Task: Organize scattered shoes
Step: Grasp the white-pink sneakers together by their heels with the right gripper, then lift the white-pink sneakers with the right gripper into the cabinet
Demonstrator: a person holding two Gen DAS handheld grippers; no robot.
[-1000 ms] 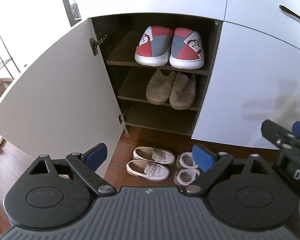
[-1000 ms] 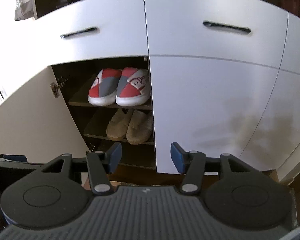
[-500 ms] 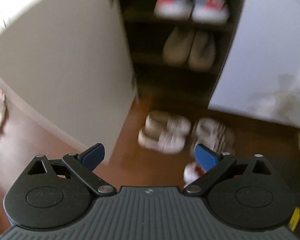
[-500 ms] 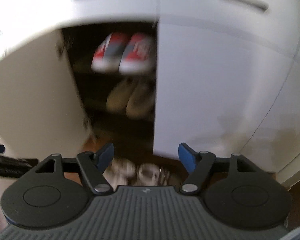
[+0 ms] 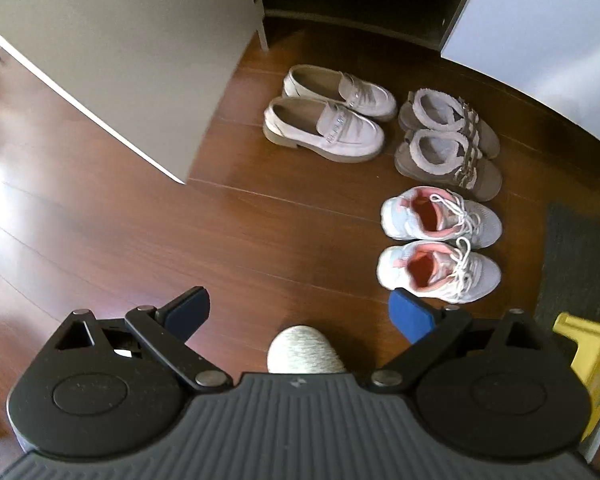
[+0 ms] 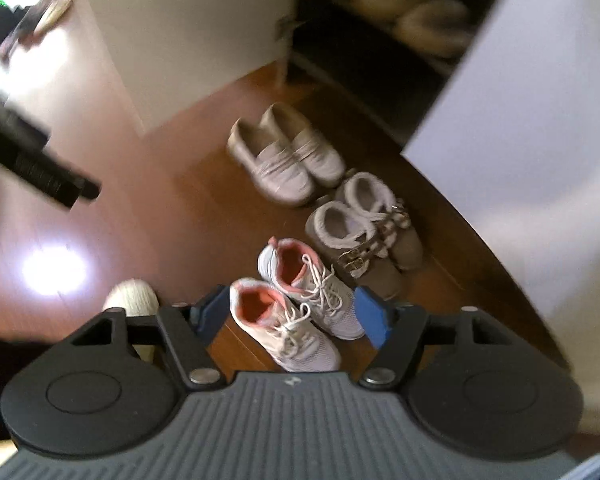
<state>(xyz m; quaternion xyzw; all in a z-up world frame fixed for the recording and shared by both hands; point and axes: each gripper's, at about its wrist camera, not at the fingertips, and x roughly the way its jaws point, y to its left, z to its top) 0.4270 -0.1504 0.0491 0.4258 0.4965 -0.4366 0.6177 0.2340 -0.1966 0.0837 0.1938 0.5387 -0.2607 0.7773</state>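
Three pairs of shoes stand on the wood floor before the open cabinet: beige loafers [image 5: 328, 120] [image 6: 284, 160], fleece-lined brown sandals [image 5: 448, 140] [image 6: 364, 232], and white-and-pink sneakers [image 5: 440, 244] [image 6: 296, 300]. My left gripper [image 5: 300, 314] points straight down, open and empty, left of the sneakers. My right gripper [image 6: 292, 312] hangs over the sneakers. Its jaws are closing, and the sneakers show between its blue pads [image 6: 374, 312], which do not touch them.
The white cabinet door [image 5: 120, 40] swings out at the left, with the bare bottom shelf [image 5: 360, 0] behind the loafers. Brown slippers [image 6: 420, 20] sit on a higher shelf. A person's socked foot [image 5: 304, 350] is under my left gripper. A dark mat [image 5: 580, 260] and a yellow object [image 5: 584, 356] lie right.
Both grippers have dropped and tilted from facing the cabinet shelves to facing the floor. The sneakers came into view. The right jaws stand wider than a second ago.
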